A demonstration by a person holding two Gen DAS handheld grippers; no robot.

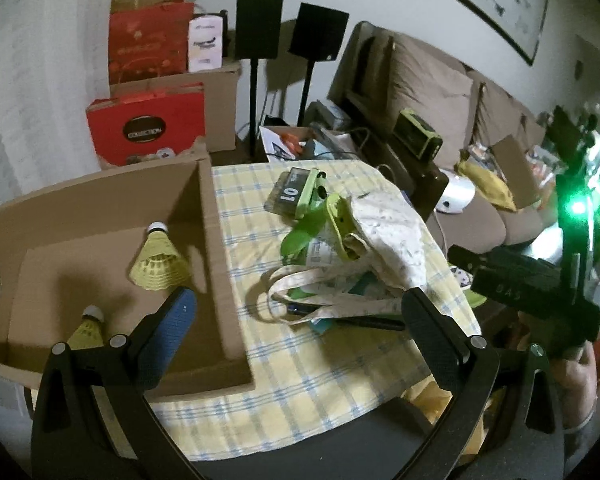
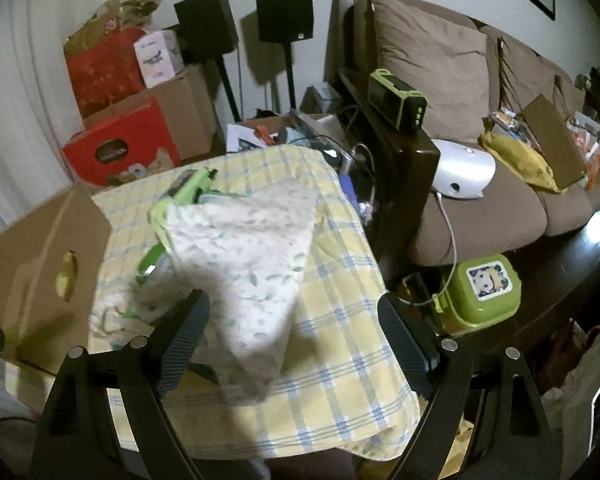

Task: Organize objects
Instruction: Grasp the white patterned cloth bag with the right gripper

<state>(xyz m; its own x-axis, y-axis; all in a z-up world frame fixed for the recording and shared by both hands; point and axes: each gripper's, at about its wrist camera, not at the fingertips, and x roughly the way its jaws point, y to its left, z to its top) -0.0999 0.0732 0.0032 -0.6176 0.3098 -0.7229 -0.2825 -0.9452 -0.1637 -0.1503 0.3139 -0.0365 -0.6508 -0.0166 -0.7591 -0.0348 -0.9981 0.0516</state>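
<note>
The left wrist view looks forward and down from just above the near-left part of the counter (image 1: 312, 392), straddling the wall of the open cardboard box (image 1: 216, 264). The right wrist view sits close over the near-right edge, facing the same way but angled toward the brown sofa (image 2: 480, 216). Both views share the checked cloth, the floral tote bag (image 2: 244, 264), the box, the 2 black speakers (image 1: 260, 26) and the sofa.

Box (image 1: 100, 208): open brown cardboard, on the tabletop's left.
Shuttlecocks (image 1: 158, 262): two, yellow (white cork tips up), inside the box.
Tote bag (image 1: 384, 232): pale printed cloth, slumped beside the box, over green items.
</note>
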